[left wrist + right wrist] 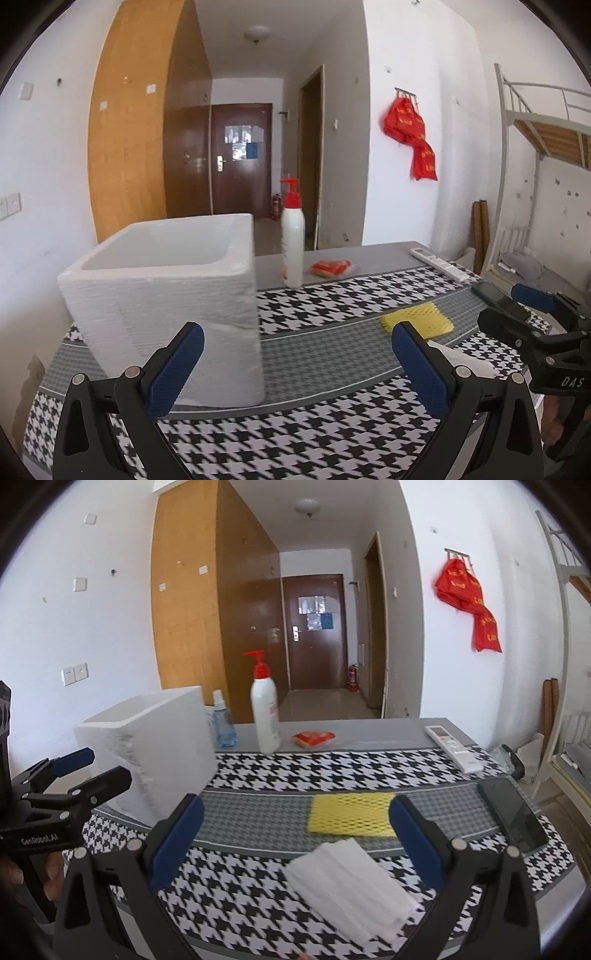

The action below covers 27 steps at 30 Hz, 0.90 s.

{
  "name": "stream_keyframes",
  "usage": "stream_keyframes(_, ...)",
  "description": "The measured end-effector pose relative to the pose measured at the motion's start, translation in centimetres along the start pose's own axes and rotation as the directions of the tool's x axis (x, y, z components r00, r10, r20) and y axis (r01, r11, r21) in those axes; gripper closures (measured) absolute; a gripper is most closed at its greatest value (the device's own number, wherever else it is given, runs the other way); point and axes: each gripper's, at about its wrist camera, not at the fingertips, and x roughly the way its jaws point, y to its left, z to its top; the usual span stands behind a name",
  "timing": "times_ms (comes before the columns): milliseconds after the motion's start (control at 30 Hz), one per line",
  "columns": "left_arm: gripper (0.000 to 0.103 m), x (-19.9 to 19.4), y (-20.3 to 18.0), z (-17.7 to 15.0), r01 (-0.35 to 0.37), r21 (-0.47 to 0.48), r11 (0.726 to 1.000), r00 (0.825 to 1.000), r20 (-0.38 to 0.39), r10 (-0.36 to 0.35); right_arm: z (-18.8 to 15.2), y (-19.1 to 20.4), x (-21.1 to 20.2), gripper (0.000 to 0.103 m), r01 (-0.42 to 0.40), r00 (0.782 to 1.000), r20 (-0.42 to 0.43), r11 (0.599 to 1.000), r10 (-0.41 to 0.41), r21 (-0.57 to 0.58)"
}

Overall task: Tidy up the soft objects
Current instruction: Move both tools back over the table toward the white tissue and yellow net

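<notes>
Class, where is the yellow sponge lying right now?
The yellow sponge lies flat on the patterned cloth, right of the white foam box and just beyond the folded white cloth.

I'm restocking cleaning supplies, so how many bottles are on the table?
2. A white pump bottle with a red top stands at the cloth's far edge; a small blue spray bottle stands beside it, next to the foam box. The box could hide others.

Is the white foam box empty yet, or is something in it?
Cannot tell: the foam box is open-topped, but only its upper inner walls show, not the bottom.
</notes>
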Motion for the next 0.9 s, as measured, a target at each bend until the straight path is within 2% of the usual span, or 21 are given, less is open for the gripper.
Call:
stream_keyframes(600, 0.001, 1.7, -3.0, 0.2, 0.054, 0.041, 0.998, 0.998, -0.020, -0.053, -0.6, -2.7, -0.3, 0.001, 0.040, 0.999, -0.016, 0.999, -0.039, 0.007)
stream_keyframes(900, 0.001, 3.6, -4.1, 0.0, 0.075, 0.044, 0.996, 0.995, -0.068, -0.072, -0.4, -3.9, 0.2, 0.001, 0.082, 0.996, -0.041, 0.997, -0.083, -0.008)
